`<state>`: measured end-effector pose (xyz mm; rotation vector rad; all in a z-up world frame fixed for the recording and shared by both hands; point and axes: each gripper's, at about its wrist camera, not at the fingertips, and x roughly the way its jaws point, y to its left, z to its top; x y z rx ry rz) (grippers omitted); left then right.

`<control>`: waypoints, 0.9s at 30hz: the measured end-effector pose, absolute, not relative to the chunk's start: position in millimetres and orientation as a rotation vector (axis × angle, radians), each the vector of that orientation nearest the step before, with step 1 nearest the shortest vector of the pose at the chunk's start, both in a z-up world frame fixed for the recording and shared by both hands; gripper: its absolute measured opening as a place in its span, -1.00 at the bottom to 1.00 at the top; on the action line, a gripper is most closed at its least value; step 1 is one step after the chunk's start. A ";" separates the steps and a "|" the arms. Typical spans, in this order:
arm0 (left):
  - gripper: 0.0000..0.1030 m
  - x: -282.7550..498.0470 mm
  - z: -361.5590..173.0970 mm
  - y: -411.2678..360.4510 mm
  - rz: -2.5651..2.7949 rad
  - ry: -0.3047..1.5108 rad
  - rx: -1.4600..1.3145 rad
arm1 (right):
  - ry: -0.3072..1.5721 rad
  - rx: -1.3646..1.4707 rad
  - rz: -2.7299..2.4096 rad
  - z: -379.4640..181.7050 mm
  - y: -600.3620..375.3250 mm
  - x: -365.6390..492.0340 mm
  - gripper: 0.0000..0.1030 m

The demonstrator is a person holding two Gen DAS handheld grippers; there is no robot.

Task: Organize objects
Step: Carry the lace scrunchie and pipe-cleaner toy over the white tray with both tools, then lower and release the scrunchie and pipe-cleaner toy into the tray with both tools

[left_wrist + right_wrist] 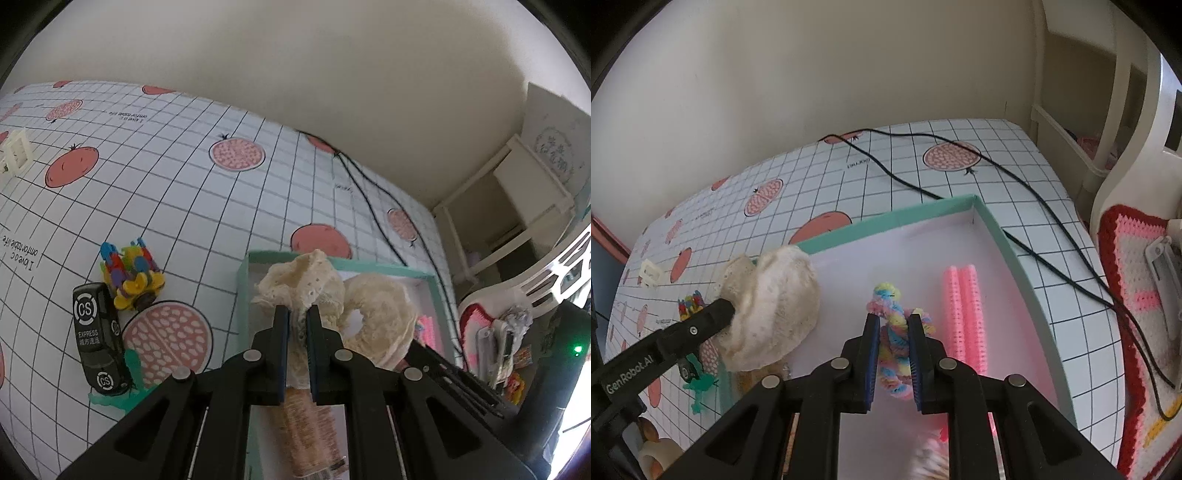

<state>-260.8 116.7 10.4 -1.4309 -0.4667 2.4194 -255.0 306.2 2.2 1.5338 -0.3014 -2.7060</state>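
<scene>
Cream lace scrunchie (295,284) in left gripper (297,314), above box rim (242,280).

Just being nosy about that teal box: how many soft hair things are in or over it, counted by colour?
Cream lace scrunchies: 2 (one in the left gripper, one lying in the teal box)
Pink fuzzy sticks: 2
Pastel twisted tie: 1 (in the right gripper)
Total: 5

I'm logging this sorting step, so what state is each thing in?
Left gripper: shut on cream lace scrunchie.
Right gripper: shut on pastel twisted scrunchie.
Teal box: open, lidless.
Pink sticks: lying in box.
Black toy van: on tablecloth, outside box.
</scene>
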 end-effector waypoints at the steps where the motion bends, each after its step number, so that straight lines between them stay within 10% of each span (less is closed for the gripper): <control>1: -0.84 -261.7 8.9 116.8 2.418 -0.459 -1.439 | -0.299 1.537 -2.704 1.2 306.1 -255.1 -0.68; 27: -0.26 -265.7 52.1 97.2 2.454 -0.452 -1.397 | -0.294 1.461 -2.759 40.9 302.8 -251.7 -0.48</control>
